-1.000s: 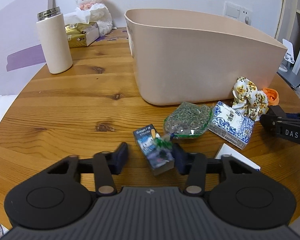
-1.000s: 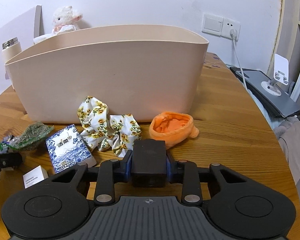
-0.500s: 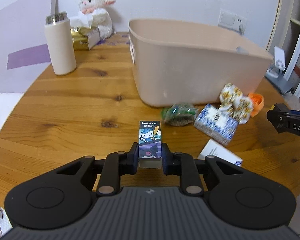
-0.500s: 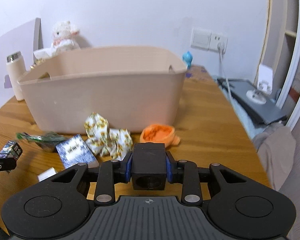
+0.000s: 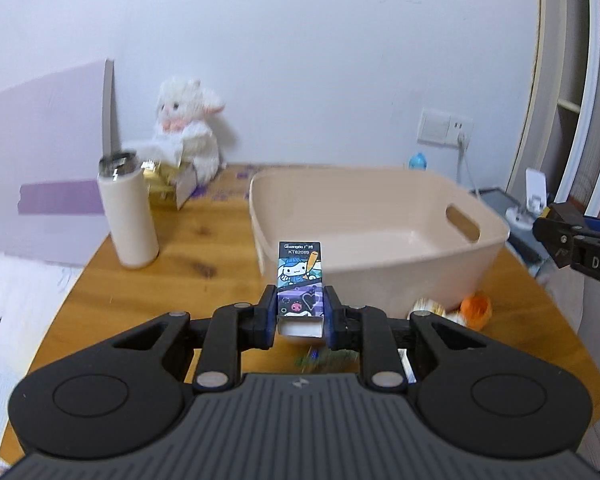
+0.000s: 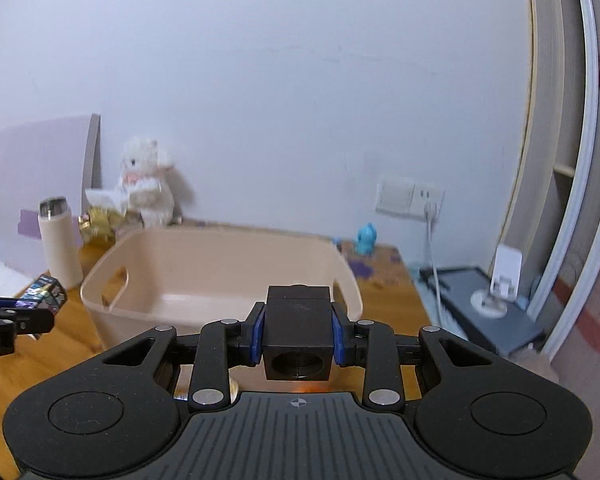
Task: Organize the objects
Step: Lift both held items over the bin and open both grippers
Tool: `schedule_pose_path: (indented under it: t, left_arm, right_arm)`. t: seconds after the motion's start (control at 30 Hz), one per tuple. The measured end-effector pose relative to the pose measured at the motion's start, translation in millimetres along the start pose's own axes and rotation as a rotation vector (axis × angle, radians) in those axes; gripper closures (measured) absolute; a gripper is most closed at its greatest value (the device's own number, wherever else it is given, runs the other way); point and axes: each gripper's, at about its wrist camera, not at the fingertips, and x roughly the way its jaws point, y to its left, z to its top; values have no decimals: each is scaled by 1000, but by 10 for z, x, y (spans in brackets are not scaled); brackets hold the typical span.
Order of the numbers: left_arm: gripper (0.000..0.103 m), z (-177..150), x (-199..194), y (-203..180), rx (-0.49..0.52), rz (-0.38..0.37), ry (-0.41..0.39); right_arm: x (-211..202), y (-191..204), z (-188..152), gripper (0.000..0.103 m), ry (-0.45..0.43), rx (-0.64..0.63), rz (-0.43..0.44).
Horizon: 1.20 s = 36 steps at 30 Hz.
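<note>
We've got the left gripper (image 5: 300, 312) clamped on a small cartoon-print box (image 5: 300, 280), held up in the air just in front of the near wall of the beige bin (image 5: 380, 268), w/ the box's top end reaching up to about the rim. Right gripper (image 6: 298, 340) is pinched tight on a black cube (image 6: 298, 332) w/ a round hole in its near face, also raised in front of the bin, near its right end. The bin sits on the wooden table (image 5: 180, 248); what we see of its inside looks bare. Left of the bin stands a cream flask (image 5: 128, 208); behind that a white plush lamb (image 5: 188, 128). At the bin's front right corner we see an orange pouch (image 5: 476, 308) and a blurry floral scrunchie (image 5: 428, 308) on the table.
</note>
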Motion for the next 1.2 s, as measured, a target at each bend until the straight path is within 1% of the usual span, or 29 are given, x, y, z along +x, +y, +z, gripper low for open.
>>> schedule_pose_path:
  t: [0.17,0.33,0.47,0.6,0.77,0.87,0.93,1.03,1.07,1.1,1.13,1.17,1.2]
  left_arm:
    - [78,258,145,-81,9,-9,-42]
    - [78,468,472,-149,9,-6,-47]
    - [78,553,846,-156,-4,0,-6]
    - [79,559,1153,-200,26,19,21]
    - [79,504,1525,-257,54,15,103]
    - [78,452,1676,-267,61,8,148]
    - [78,427,1715,-314,82,6,161]
    - [77,412,1723,-343,79,-10,168]
    - [76,413,1706,-347,77,-15,168]
    - [66,422,1690,-349,76,-19,168]
    - [57,429,1665,-348,73,-23,165]
    - [54,441,1621,-361,74,-35,158]
    - [46,454,1584,-368,77,-39,154]
  right_arm:
    - [98,27,202,74,-42,-4,-2]
    - [347,33,332,74,-50,-2,-5]
    - [611,41,360,74,-29,0,-3]
    - [880,43,328,74,3,2,-3]
    - [1203,73,249,74,58,-6,-3]
    - [1363,109,190,74,96,-14,-4]
    - [1454,117,157,74,122,-15,0]
    - [1540,108,108,74,156,-6,4]
    - [1546,99,97,70,162,-1,2]
    - [1535,88,93,63,160,6,-1]
    - [1511,72,98,63,155,13,0]
    - [1479,62,109,61,148,16,0]
    - [1436,52,124,58,140,15,-5]
